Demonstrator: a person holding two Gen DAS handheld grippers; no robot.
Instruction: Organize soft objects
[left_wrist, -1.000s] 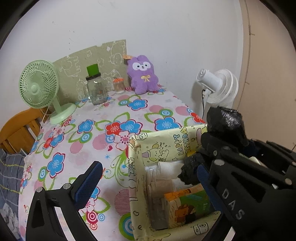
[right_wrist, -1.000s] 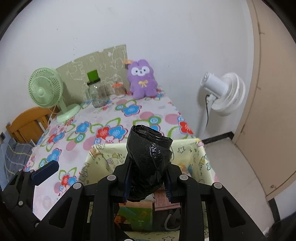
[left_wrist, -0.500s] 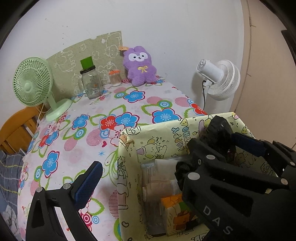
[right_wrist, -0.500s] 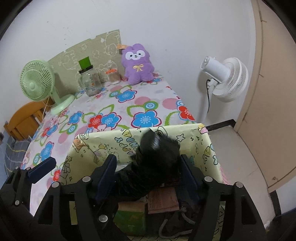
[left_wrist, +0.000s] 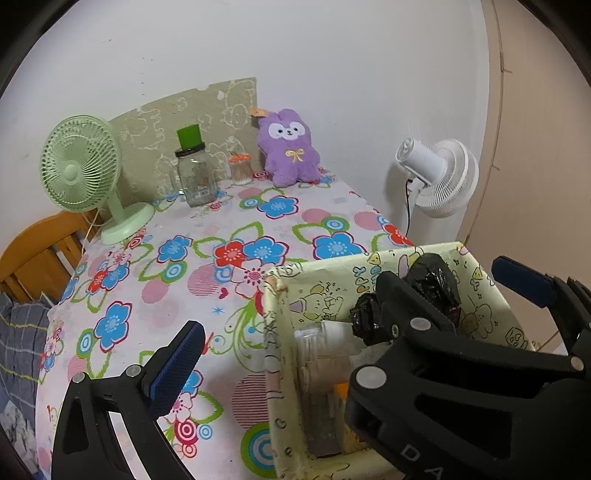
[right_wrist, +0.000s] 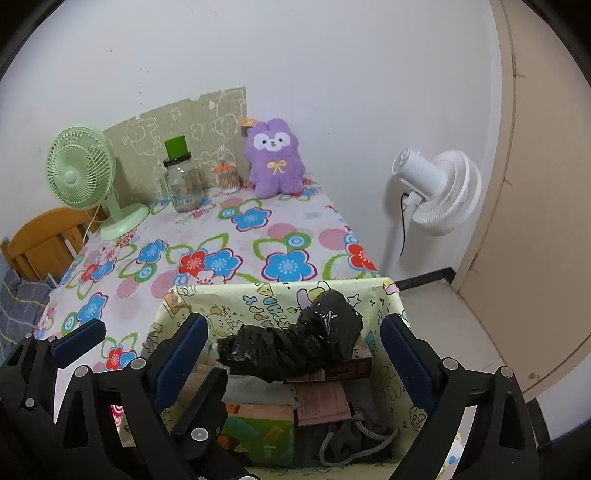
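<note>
A black plastic bag roll (right_wrist: 295, 343) lies inside the yellow cartoon-print fabric box (right_wrist: 280, 295), on top of packets and boxes. It also shows in the left wrist view (left_wrist: 432, 280). My right gripper (right_wrist: 291, 354) is open, its blue pads either side of the roll and apart from it. My left gripper (left_wrist: 295, 354) is open and empty, its left finger (left_wrist: 177, 365) over the floral tablecloth left of the box (left_wrist: 273, 332). A purple plush bunny (right_wrist: 275, 158) sits at the table's far end against the wall.
A green desk fan (right_wrist: 83, 177), a glass jar with a green lid (right_wrist: 181, 181) and a small orange-lidded container (right_wrist: 227, 177) stand at the back. A white floor fan (right_wrist: 432, 192) stands right of the table. A wooden chair (right_wrist: 40, 240) is at left.
My right gripper opened and let go of the black bag roll, which dropped into the fabric box. Both grippers lowered slightly toward the box.
</note>
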